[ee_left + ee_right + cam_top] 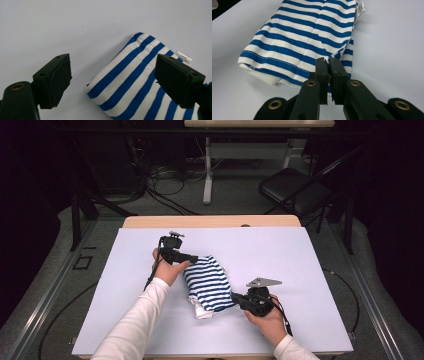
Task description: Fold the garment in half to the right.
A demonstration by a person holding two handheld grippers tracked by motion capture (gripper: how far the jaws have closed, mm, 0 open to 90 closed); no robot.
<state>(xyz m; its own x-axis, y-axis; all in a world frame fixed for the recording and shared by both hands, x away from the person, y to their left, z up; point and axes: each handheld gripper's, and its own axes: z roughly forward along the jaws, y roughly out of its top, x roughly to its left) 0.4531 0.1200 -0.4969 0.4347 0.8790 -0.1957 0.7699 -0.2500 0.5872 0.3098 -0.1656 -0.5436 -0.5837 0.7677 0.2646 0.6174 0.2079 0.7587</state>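
Note:
A folded blue-and-white striped garment (210,282) lies in the middle of the white table (285,250). My left gripper (192,258) hovers at the garment's far left corner, its jaws wide open on either side of that striped corner (132,82) without touching it. My right gripper (236,297) is at the garment's near right edge. In the right gripper view its jaws (328,65) are pressed together on a fold of the striped cloth (307,37). A small white label (183,57) sticks out at the garment's far edge.
The white table cover leaves a wooden strip (210,221) bare at the far edge. Beyond the table stand a black folding chair (295,187) and another table's leg (207,170), with cables (165,180) on the floor.

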